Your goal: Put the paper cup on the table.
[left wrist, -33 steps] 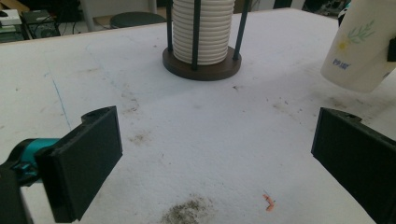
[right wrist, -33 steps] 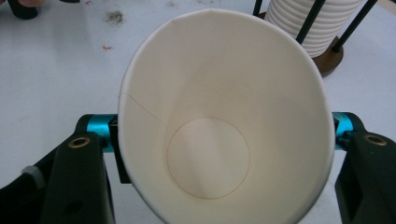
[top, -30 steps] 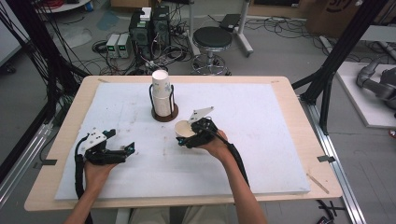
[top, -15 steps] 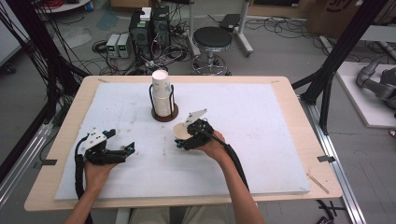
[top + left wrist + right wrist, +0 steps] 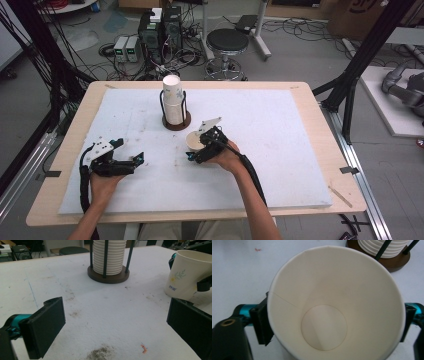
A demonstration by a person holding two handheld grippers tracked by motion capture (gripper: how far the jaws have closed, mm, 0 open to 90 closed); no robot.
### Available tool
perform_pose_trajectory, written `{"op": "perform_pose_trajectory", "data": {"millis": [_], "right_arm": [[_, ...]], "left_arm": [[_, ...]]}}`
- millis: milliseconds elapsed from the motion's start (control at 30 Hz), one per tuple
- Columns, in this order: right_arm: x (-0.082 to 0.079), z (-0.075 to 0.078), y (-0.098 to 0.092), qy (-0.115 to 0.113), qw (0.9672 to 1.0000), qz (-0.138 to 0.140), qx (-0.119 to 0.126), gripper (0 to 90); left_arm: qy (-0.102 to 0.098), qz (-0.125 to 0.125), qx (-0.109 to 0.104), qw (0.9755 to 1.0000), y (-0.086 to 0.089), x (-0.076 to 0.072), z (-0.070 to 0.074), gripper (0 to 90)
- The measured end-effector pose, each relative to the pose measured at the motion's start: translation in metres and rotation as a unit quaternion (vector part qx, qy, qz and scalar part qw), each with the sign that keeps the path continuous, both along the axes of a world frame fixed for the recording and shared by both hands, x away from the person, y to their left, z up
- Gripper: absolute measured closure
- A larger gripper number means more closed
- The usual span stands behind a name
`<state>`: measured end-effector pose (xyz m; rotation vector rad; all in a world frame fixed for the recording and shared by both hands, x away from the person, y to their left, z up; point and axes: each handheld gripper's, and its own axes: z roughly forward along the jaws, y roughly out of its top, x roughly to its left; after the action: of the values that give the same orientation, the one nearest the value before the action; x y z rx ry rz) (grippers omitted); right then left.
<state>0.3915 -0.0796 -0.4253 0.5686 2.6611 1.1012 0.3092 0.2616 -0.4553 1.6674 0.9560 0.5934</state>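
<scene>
The right gripper (image 5: 196, 148) clamps a paper cup (image 5: 194, 140) between its jaws, mouth tilted toward the camera, with the forearm reaching in from 6 o'clock and angled toward 11. The cup sits just at 5 o'clock of the cup stack (image 5: 172, 100) in its dark-based holder (image 5: 176, 121). The left gripper (image 5: 134, 161), jaws spread wide and empty, rests low on the white mat (image 5: 280, 150), pointing toward 3 o'clock, well apart from the cup.
</scene>
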Motion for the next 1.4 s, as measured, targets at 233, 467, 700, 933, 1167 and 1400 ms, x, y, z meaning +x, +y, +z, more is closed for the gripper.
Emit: {"op": "perform_pose_trajectory", "data": {"millis": [233, 467, 700, 933, 1167, 1400], "right_arm": [[-0.001, -0.001, -0.001, 0.006, 1.0, 0.001, -0.003, 13.7], [-0.005, -0.003, -0.009, 0.005, 1.0, -0.001, -0.001, 13.7], [-0.013, -0.002, -0.028, -0.003, 0.9998, -0.015, 0.014, 13.7], [-0.026, 0.001, -0.047, -0.017, 0.9995, -0.018, 0.018, 13.8], [-0.038, 0.0, -0.075, -0.031, 0.9976, -0.041, 0.046, 13.8], [-0.048, -0.005, -0.111, -0.032, 0.9926, -0.083, 0.082, 13.9]], "left_arm": [[0.0, 0.0, 0.0, 1.0, 0.0, 0.0, 0.0, 1.8], [0.0, -0.002, -0.001, 1.0, 0.0, 0.0, 0.0, 1.8], [0.001, -0.001, -0.001, 1.0, 0.0, 0.0, 0.0, 1.8], [0.001, -0.003, -0.002, 1.0, 0.0, 0.0, 0.0, 1.8], [0.001, -0.004, -0.003, 1.0, 0.001, -0.001, 0.0, 1.8], [0.002, -0.007, -0.003, 1.0, 0.001, -0.001, 0.0, 1.8]]}}
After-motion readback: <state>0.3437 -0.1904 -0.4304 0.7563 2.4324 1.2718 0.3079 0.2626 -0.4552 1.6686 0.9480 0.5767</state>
